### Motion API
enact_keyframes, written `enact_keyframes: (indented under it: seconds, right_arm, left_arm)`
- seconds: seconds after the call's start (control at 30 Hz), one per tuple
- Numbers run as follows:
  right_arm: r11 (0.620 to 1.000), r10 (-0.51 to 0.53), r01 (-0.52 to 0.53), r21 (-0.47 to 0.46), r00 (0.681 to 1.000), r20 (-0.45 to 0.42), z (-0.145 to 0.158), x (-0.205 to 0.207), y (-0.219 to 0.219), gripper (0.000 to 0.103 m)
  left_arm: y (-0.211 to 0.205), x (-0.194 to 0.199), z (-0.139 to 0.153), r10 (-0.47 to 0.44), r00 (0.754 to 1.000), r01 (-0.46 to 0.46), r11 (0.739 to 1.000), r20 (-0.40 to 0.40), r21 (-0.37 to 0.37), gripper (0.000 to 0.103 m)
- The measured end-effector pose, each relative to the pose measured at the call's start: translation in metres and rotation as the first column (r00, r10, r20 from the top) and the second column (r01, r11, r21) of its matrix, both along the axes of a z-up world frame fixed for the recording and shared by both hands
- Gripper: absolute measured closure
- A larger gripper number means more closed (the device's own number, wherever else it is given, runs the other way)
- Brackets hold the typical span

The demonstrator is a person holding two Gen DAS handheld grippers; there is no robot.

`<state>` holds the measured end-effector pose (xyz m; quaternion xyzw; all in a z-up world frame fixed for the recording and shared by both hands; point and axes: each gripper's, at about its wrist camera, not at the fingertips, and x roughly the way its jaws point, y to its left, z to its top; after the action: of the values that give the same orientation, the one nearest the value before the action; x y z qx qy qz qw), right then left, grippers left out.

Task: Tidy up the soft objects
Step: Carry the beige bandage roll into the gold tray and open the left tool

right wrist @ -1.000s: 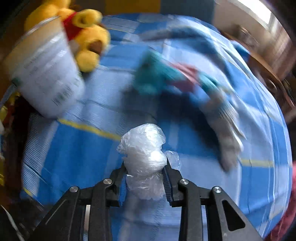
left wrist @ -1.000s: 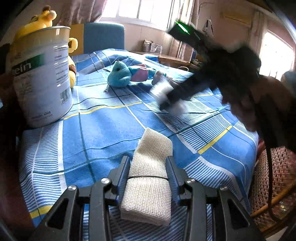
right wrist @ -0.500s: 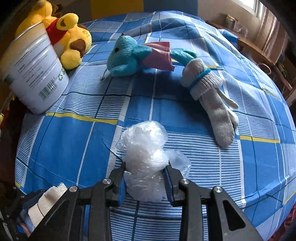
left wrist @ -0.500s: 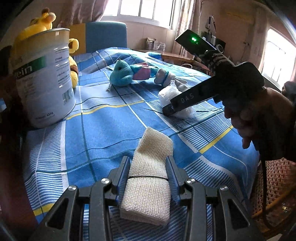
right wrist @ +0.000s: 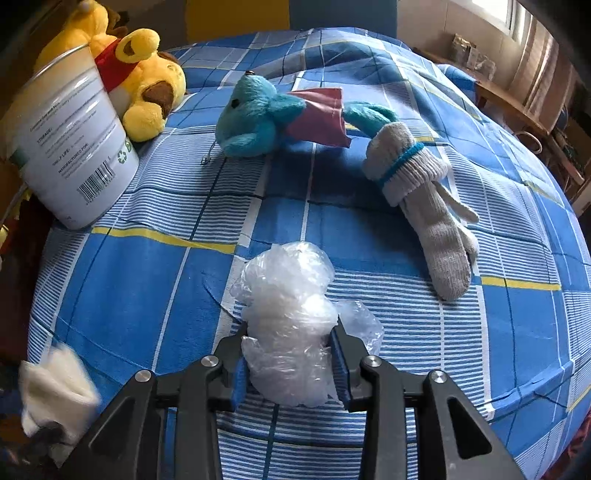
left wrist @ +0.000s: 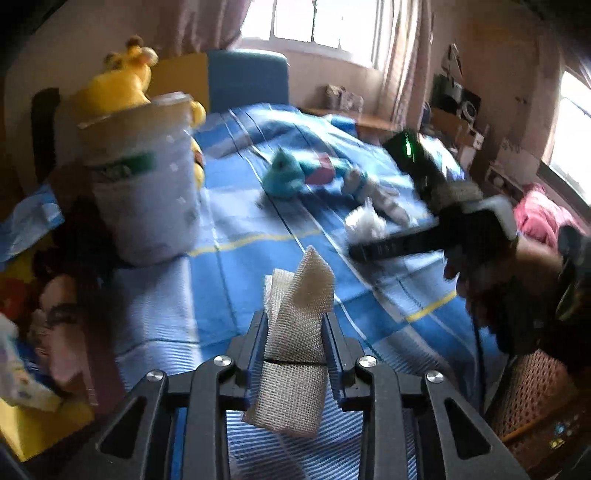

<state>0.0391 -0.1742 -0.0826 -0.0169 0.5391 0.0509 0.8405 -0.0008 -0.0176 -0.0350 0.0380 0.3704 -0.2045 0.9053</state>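
Tin (right wrist: 70,147) left of plush (right wrist: 255,118), mitten (right wrist: 432,206) right.

Bed (right wrist: 147,295) had a blue plaid cover with yellow stripes. Behind it, a blue and yellow headboard (left wrist: 236,79). Curtained window (left wrist: 317,22) at the back wall, wooden shelf (left wrist: 458,125) cluttered along the right wall, wicker chair (left wrist: 532,391) just beside the bed edge.
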Motion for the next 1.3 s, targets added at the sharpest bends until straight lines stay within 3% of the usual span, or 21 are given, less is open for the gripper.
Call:
enact_keyframes:
  seconds: [0.37, 1.3]
  right_arm:
    - [0.999, 0.023, -0.022, -0.04, 1.0, 0.018, 0.004, -0.004, 0.004, 0.067]
    - [0.998, 0.033, -0.031, -0.057, 0.999, 0.026, 0.005, -0.004, 0.007, 0.067]
  left_arm:
    - [0.024, -0.003, 0.035, 0.074, 0.996, -0.071, 0.996, 0.059, -0.05, 0.078]
    - [0.088, -0.004, 0.045, 0.259, 0.964, -0.256, 0.965, 0.057, -0.05, 0.078]
